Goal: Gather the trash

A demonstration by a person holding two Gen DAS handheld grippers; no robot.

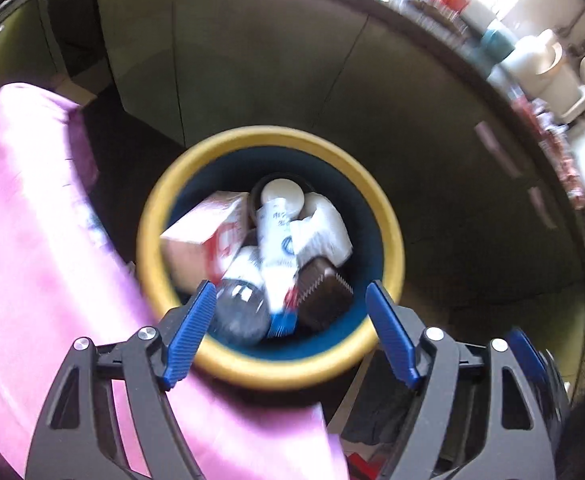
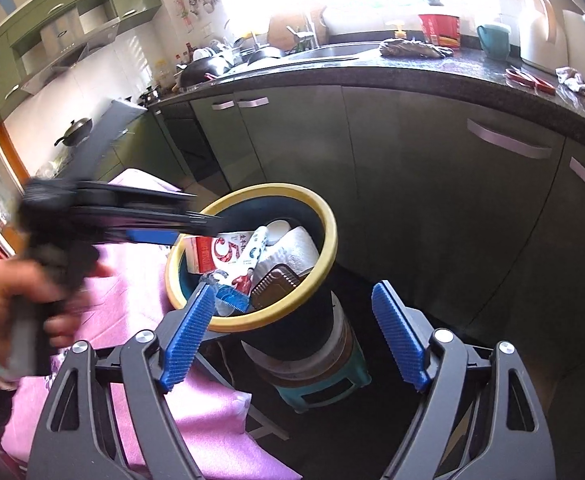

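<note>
The left gripper (image 1: pixel 290 312) hangs wide open and empty right above the yellow-rimmed bin (image 1: pixel 392 216), nearer it than the equally open, empty right gripper (image 2: pixel 292 312)

The left wrist camera looks steeply down, close above the yellow-rimmed bin (image 1: pixel 270 366). The right wrist camera faces it from farther back, slanting down. The 2 views share the bin (image 2: pixel 329 240) and pink cloth (image 1: pixel 32 240).

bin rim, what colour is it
Yellow: the bin rim rings a dark blue inside. It shows best in the right wrist view.
</note>
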